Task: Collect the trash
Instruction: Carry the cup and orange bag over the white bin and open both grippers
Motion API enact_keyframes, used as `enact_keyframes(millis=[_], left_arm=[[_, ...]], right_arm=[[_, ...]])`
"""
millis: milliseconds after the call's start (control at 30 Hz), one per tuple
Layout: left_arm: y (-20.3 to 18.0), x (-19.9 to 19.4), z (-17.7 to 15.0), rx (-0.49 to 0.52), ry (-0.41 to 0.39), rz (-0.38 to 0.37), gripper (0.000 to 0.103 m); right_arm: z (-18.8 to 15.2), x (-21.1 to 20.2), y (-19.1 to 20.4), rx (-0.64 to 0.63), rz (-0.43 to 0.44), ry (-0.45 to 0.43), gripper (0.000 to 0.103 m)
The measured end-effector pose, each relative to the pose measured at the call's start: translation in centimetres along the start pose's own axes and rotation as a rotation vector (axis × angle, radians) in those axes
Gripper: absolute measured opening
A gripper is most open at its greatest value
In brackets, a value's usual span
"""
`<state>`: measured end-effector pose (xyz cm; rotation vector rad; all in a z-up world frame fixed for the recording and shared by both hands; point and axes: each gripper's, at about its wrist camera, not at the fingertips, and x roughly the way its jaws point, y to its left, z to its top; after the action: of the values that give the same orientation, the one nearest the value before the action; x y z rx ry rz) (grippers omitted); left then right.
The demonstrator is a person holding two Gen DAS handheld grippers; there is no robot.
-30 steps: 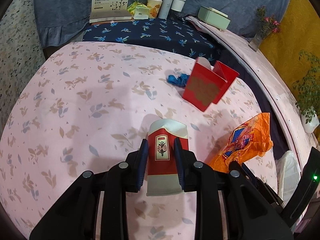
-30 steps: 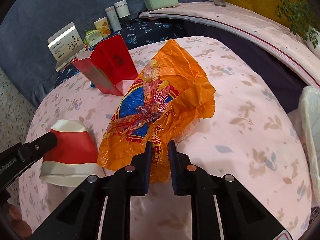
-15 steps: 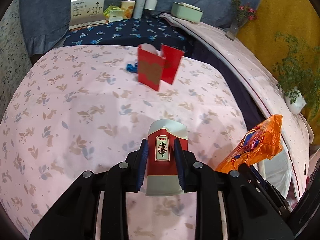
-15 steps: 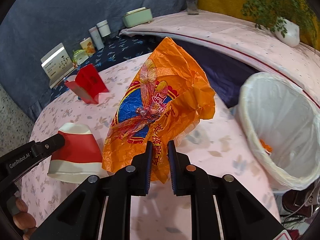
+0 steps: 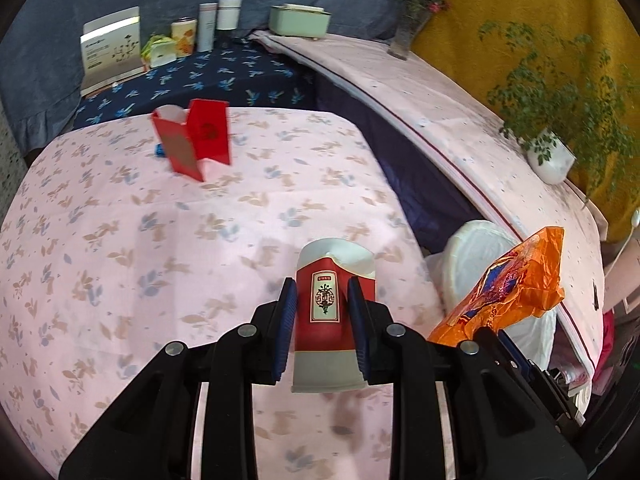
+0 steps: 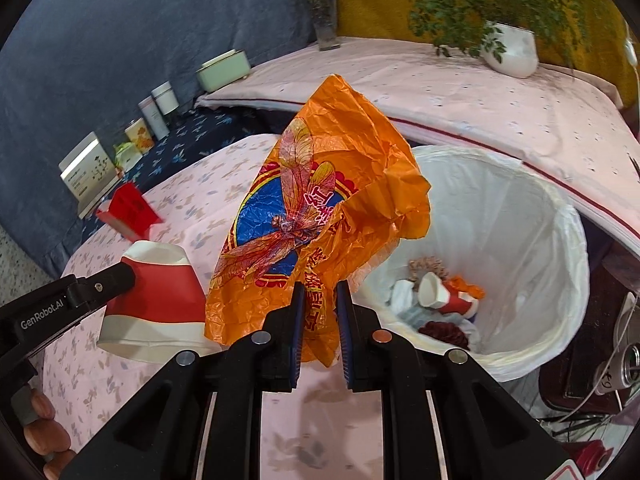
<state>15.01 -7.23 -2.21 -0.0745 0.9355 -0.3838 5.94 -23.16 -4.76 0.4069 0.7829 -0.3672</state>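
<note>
My left gripper is shut on a squashed red and white paper cup and holds it above the pink floral table. The cup also shows in the right wrist view. My right gripper is shut on a crumpled orange plastic bag and holds it beside the rim of a white-lined trash bin. The bag also shows in the left wrist view, in front of the bin. The bin holds a paper cup and other scraps.
A red paper bag stands on the table's far side with a blue scrap behind it. A box, cans and a green container line the dark blue shelf. A potted plant stands on the pink side ledge.
Both grippers have lifted off the table and swung right toward the bin, each with its load. The bin has come into full view with its contents showing.
</note>
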Motion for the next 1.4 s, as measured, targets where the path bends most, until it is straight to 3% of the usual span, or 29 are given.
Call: enact_keyframes(millis=[433, 767, 1000, 1100, 1167, 1400], left_arm=[[-9.5, 1.4, 0.8, 0.137, 0.008, -0.084, 0.025], [-14.3, 3.4, 0.9, 0.205, 0.034, -0.119, 0.025], [-15.8, 4.9, 0.8, 0.217, 0.047, -0.121, 0.027], [-15.8, 5.4, 0.8, 0.208, 0.060, -0.114, 0.044], [-15.6, 5.5, 0.8, 0.201, 0.060, -0.106, 0.048], [-14.0, 6.1, 0.7, 0.172, 0.076, -0.083, 0.049]], right_arm=[[0.8, -0.7, -8.5, 0.122, -0.084, -0.020, 0.015], [0.8, 0.2, -12.5, 0.187, -0.118, -0.007, 0.015], [0.7, 0.9, -13.6, 0.206, -0.127, 0.004, 0.015], [0.7, 1.2, -13.8, 0.209, -0.129, 0.009, 0.015], [0.8, 1.4, -13.8, 0.208, -0.130, 0.011, 0.016], [0.8, 1.9, -13.3, 0.205, -0.126, 0.013, 0.022]])
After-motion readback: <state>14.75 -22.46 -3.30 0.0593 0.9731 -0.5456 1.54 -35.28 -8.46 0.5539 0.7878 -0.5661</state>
